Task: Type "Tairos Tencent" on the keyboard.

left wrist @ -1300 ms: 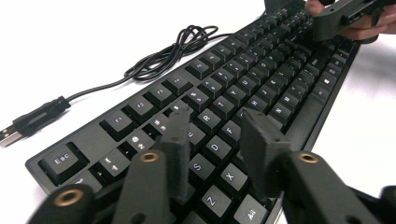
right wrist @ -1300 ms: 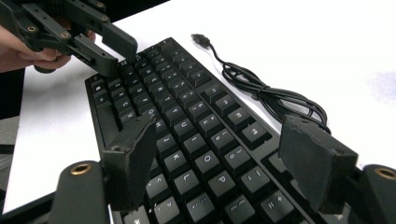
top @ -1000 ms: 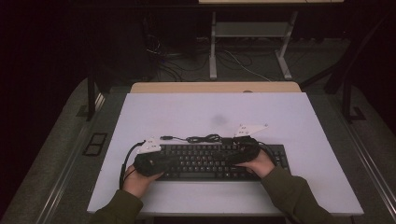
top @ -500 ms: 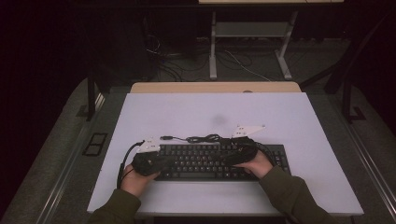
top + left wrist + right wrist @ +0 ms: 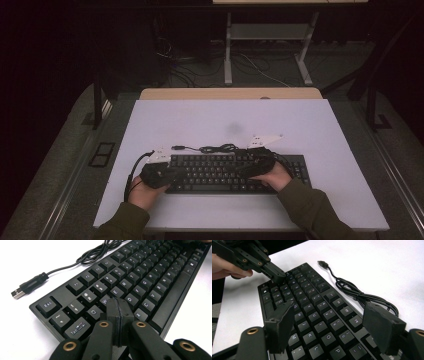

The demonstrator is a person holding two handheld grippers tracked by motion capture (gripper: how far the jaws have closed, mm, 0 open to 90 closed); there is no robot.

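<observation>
A black keyboard (image 5: pixel 215 172) lies across the near middle of the white table (image 5: pixel 225 120). Its cable (image 5: pixel 217 148) is bunched behind it and ends in a loose USB plug (image 5: pixel 177 148). My left gripper (image 5: pixel 172 172) is shut with nothing between its jaws. Its tip (image 5: pixel 117 302) points down at the keys near the keyboard's (image 5: pixel 140 277) left end, and I cannot tell whether it touches them. My right gripper (image 5: pixel 329 315) hovers open over the right half of the keys (image 5: pixel 312 302), holding nothing. The left gripper (image 5: pixel 278 277) also appears at the far end, near the plug (image 5: pixel 322 263).
The USB plug (image 5: pixel 18 291) lies unplugged on the table left of the function-key row. A wooden strip (image 5: pixel 230 93) borders the table's far edge, with a metal stand (image 5: pixel 267 35) and floor cables behind it. Bare table surface surrounds the keyboard.
</observation>
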